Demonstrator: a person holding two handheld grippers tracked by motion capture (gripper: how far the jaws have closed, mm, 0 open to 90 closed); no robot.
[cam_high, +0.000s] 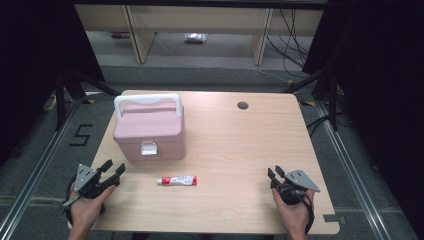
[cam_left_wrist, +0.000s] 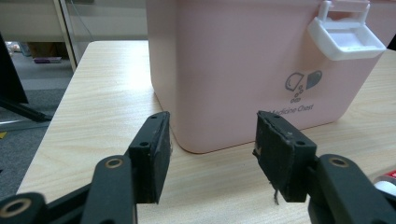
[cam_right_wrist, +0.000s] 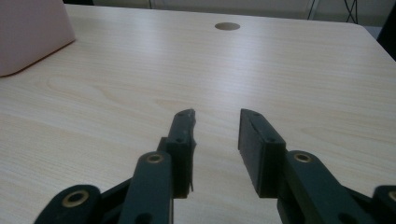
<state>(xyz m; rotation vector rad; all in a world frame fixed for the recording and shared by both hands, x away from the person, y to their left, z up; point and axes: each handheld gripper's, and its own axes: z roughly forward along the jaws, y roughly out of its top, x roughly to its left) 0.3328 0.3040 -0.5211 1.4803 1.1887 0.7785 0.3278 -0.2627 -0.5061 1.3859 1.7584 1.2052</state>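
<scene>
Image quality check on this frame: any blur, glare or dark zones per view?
High view: table evenly lit, surroundings near black, soft overall; the tube has an unreadable label. Left gripper view: pink box sharp, its print legible, white latch bright, near jaws slightly soft. Right gripper view: mild sheen on the wood, far edge soft.
</scene>
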